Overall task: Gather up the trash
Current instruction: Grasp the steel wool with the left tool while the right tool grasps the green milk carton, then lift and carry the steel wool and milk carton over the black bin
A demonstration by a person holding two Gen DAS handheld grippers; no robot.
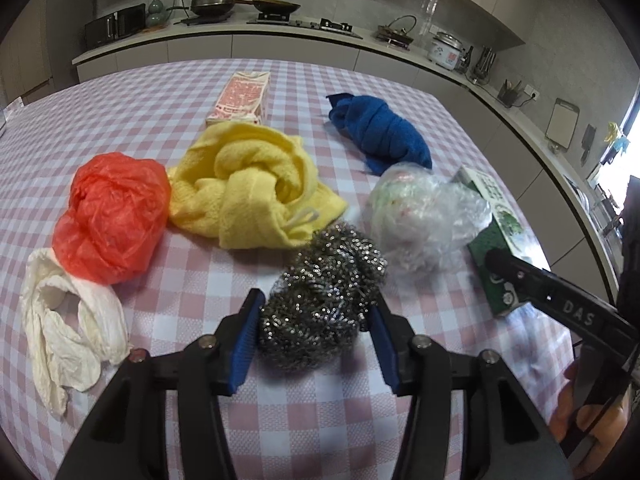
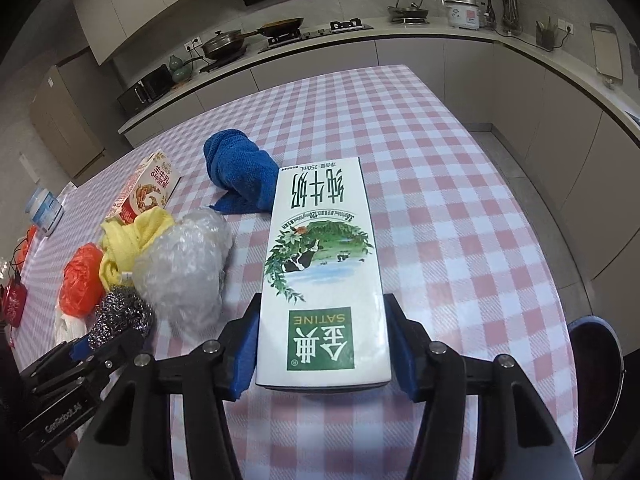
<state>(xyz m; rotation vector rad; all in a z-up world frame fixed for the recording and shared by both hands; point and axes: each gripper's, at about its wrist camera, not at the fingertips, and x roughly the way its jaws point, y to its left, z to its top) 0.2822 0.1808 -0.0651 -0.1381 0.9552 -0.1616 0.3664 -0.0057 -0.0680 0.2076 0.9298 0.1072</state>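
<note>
My left gripper (image 1: 316, 304) is shut on a steel wool scourer (image 1: 324, 296), its blue pads against both sides. My right gripper (image 2: 322, 308) is shut on a green and white milk carton (image 2: 320, 264) that lies flat on the checked table; the carton also shows in the left wrist view (image 1: 494, 236). On the table lie a red plastic bag (image 1: 112, 216), a white crumpled bag (image 1: 64, 316), a clear plastic bag (image 1: 424, 216), a red and white carton (image 1: 242, 98), a yellow towel (image 1: 252, 188) and a blue towel (image 1: 380, 132).
The pink checked tablecloth (image 2: 460, 200) covers the table. A kitchen counter (image 1: 280, 32) with pans, a kettle and a rice cooker runs behind it. A dark round stool (image 2: 596, 364) stands at the table's right edge. A small plastic jar (image 2: 44, 210) stands at the far left.
</note>
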